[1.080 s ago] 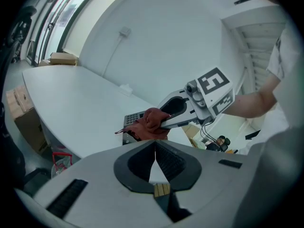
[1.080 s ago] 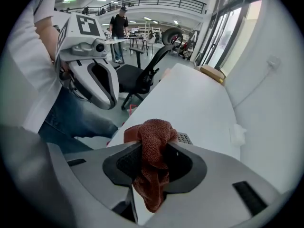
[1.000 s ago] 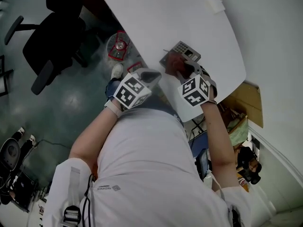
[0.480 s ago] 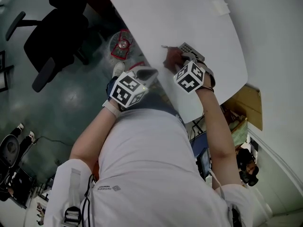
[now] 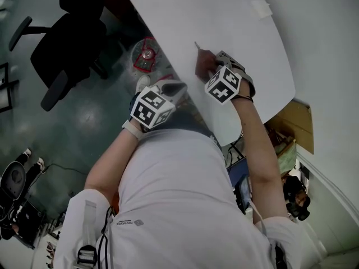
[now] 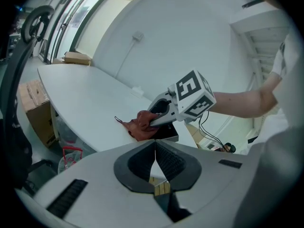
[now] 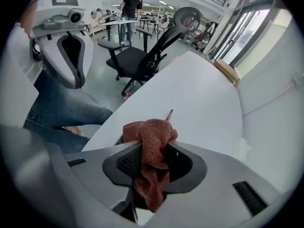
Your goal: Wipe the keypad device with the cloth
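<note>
Two grippers, one cloth, one device. The right gripper (image 7: 154, 156), upper centre of the head view, is clamped on a single rust-red terry cloth (image 7: 153, 144), which it presses onto the one dark grey box-shaped keypad device (image 6: 165, 132) near the edge of the white curved table (image 5: 224, 15). The left gripper (image 6: 155, 145), left of centre, has its jaws together with nothing between them. One red-rimmed clear bin (image 5: 145, 52) stands on the floor at upper left; its contents cannot be made out. One black office chair (image 5: 67, 43) stands nearby.

The right gripper (image 7: 151, 159) clamps a bunched reddish-brown cloth (image 7: 153, 133), the white table (image 7: 202, 91) just beyond it.
</note>
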A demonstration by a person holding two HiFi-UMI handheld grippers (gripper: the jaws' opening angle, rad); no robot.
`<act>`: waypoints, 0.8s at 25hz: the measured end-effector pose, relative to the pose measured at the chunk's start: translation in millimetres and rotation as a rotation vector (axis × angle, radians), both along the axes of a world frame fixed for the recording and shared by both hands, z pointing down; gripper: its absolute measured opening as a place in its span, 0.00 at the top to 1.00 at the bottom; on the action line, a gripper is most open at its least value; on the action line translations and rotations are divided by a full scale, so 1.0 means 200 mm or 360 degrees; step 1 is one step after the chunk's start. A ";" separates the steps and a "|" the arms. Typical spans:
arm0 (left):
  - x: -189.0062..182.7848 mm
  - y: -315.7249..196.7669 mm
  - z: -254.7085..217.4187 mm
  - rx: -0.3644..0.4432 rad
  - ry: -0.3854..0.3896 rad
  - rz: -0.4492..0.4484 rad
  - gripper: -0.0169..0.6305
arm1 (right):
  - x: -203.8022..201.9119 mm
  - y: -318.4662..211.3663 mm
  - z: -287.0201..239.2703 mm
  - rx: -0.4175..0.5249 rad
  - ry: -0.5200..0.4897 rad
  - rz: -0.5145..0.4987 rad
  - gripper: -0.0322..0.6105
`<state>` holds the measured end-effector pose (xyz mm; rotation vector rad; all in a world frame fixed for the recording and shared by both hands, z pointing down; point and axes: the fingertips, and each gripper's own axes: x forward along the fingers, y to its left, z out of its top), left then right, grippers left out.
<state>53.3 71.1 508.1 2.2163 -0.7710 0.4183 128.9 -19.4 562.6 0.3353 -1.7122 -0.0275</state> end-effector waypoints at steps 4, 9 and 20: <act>0.01 0.01 0.00 0.0001 -0.0003 0.0024 0.96 | 0.09 0.03 -0.10 0.0022 -0.0083 0.0080 0.75; 0.05 0.03 0.00 -0.0007 -0.0002 0.0081 0.96 | 0.22 0.05 -0.24 0.0063 -0.0265 0.0272 0.75; 0.11 0.02 -0.02 0.0022 -0.0033 0.0170 0.96 | 0.70 0.13 -0.47 0.0149 -0.0361 0.0698 0.75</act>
